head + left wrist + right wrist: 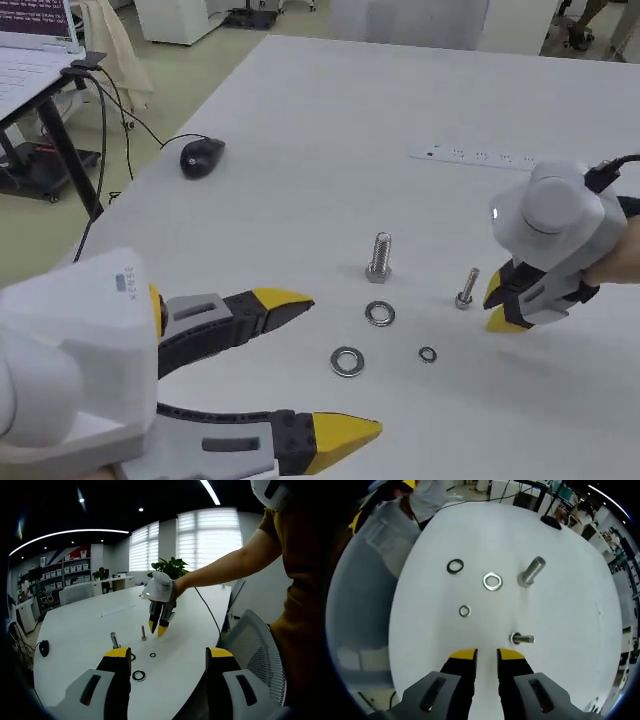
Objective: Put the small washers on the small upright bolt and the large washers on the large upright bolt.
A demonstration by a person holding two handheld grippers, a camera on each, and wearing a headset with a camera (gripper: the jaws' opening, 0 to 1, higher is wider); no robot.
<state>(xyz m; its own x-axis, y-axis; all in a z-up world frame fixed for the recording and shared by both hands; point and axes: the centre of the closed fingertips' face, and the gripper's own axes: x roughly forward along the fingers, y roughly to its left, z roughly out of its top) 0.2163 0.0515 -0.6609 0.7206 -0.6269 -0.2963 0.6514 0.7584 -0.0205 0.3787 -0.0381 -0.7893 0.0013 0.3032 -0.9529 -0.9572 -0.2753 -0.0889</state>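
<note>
Left gripper gaped wide, empty, right gripper narrowly parted beside small bolt, three washers lay loose on table

Bright, even overhead light — soft shadows on white table; gripper views fisheye-warped at edges, windows overexposed.

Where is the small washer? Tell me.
In the head view, the small washer lies right of the nearer large washer, close to the small bolt.
</note>
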